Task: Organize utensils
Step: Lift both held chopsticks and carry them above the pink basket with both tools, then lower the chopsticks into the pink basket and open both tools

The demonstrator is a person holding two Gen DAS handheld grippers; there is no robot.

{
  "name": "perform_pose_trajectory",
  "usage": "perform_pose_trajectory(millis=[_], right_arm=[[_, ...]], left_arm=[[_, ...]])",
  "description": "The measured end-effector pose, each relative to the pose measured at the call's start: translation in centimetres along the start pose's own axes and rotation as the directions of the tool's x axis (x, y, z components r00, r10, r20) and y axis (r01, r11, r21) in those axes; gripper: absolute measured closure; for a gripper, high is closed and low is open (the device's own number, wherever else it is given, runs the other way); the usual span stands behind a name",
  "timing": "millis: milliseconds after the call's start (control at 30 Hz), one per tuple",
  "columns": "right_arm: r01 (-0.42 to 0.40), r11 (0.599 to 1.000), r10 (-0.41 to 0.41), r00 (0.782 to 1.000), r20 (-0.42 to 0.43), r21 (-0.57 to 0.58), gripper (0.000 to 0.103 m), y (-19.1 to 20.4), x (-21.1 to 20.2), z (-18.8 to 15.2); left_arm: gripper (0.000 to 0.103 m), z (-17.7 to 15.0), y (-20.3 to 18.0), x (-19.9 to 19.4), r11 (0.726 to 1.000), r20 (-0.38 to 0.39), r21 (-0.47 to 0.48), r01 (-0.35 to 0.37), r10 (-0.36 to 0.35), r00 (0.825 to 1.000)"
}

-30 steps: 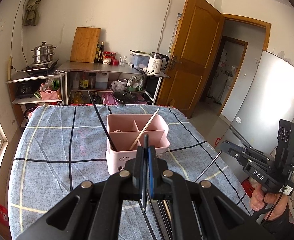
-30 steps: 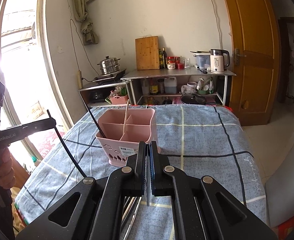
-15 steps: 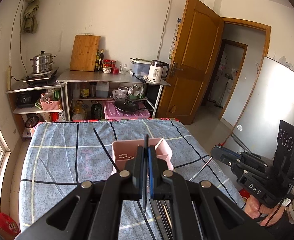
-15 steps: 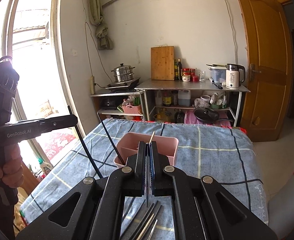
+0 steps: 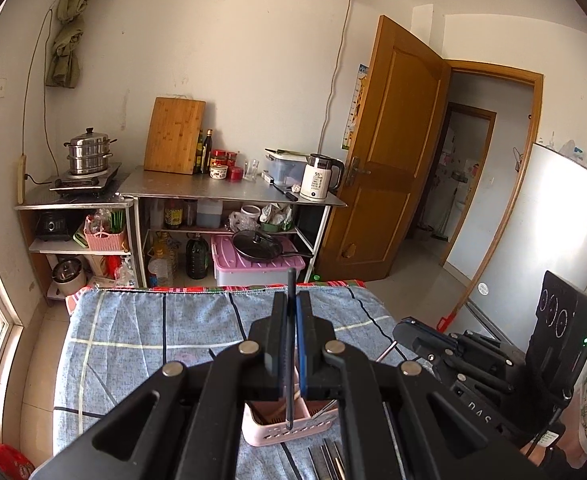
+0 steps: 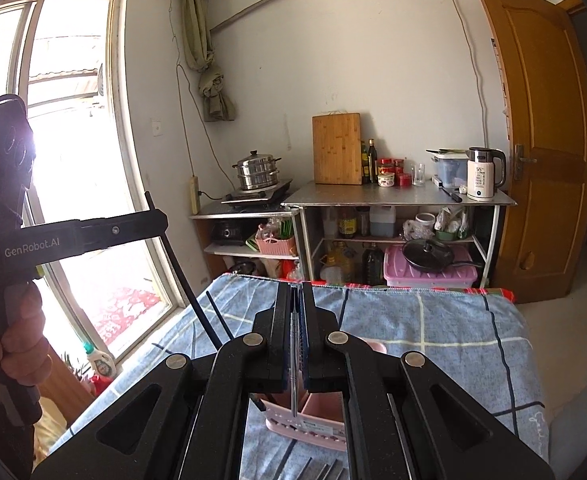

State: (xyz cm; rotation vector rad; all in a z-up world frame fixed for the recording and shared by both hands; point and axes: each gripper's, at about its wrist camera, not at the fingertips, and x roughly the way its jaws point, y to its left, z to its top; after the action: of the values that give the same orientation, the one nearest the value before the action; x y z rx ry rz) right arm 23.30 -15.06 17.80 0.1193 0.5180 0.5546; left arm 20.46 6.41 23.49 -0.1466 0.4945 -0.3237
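1. The left gripper point(image 5: 291, 316) has its fingers clamped on a black chopstick point(image 5: 290, 360), long axis crossing them nearly upright.
2. The right gripper point(image 6: 293, 304) pinches a metal chopstick point(image 6: 293, 360) likewise.
3. The pink caddy point(image 5: 289, 428) sits on the counter just below both pairs of fingers, about equally near.
4. Readable: "GenRobot.AI", "DAS", kettle point(image 6: 483, 174) "55".

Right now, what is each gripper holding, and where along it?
Left gripper: black chopstick, gripped near its upper end. Right gripper: metal chopstick, likewise.
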Motion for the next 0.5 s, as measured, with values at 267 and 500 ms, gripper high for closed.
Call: perform_pose_trajectory(millis=[267,500], right_arm=[[0.007,1.000,-0.007,1.000,0.003,0.022,0.100,-0.5,2.4,0.1],[0.014,0.999,-0.013,0.999,-0.029,0.044,0.100,-1.3,3.9,-0.5]], left_arm=[[0.099,-0.3,1.5,2.3,1.000,-0.015,-0.025,-0.003,0.003,1.000],[0.098,0.8,2.3,2.2,0.998,-0.012,-0.059,0.016,-0.017,1.000]])
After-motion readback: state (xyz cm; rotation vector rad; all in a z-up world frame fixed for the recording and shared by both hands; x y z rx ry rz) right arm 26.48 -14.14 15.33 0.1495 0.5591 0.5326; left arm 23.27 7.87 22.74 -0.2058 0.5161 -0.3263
